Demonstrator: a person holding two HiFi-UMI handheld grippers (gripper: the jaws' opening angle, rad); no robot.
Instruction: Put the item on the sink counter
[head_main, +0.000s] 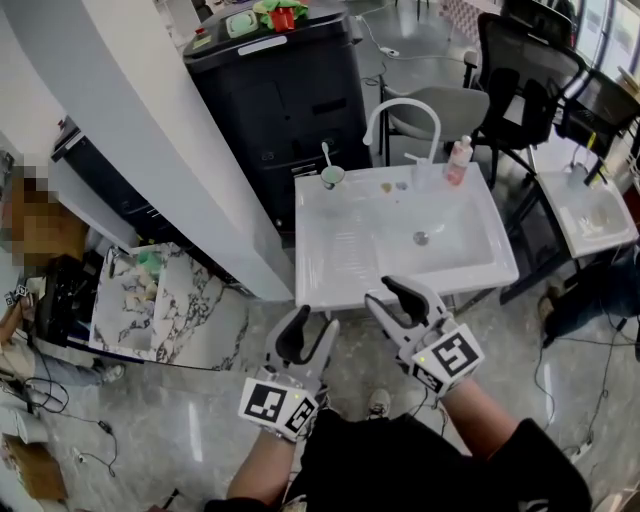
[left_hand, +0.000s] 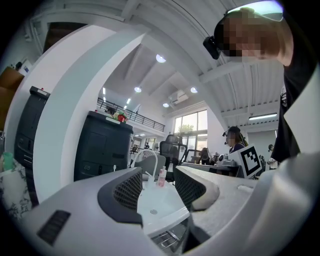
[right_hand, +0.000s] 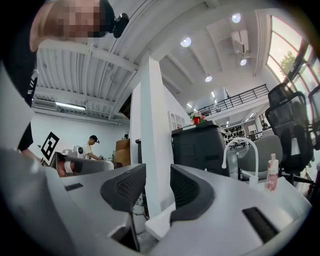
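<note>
You stand facing a white sink (head_main: 455, 262), both grippers held low in front of you and pointing level toward it.

The left gripper (head_main: 312, 322) is at 6 o'clock in the head view. Its jaws stand wide apart with nothing between them. Its own view looks through the gap to the sink far ahead.

The right gripper (head_main: 378, 293) is just beside it, toward 5 o'clock, with its tips close to the sink's near edge but not touching. Its jaws are also wide apart and empty. Its own view shows a white pillar (head_main: 170, 150) and the sink's near corner through the gap.

Neither gripper carries anything, and which thing is the task's item cannot be told. The counter (head_main: 340, 250) is the flat, ribbed part at the sink's 9 o'clock side, and it is bare.

Along the back edge:
- A cup (head_main: 332, 177) with a toothbrush stands at 11 o'clock.
- A curved faucet (head_main: 400, 108) rises at 12 o'clock.
- A pink bottle (head_main: 458, 162) stands at 1 o'clock.
- A few small bits lie between cup and faucet, too small to name.

Behind the sink, at 11 o'clock, stands a black printer (head_main: 280, 100). Office chairs (head_main: 520, 80) are at 2 o'clock. A marble-patterned cabinet (head_main: 150, 300) sits at 9 o'clock, past the pillar.
</note>
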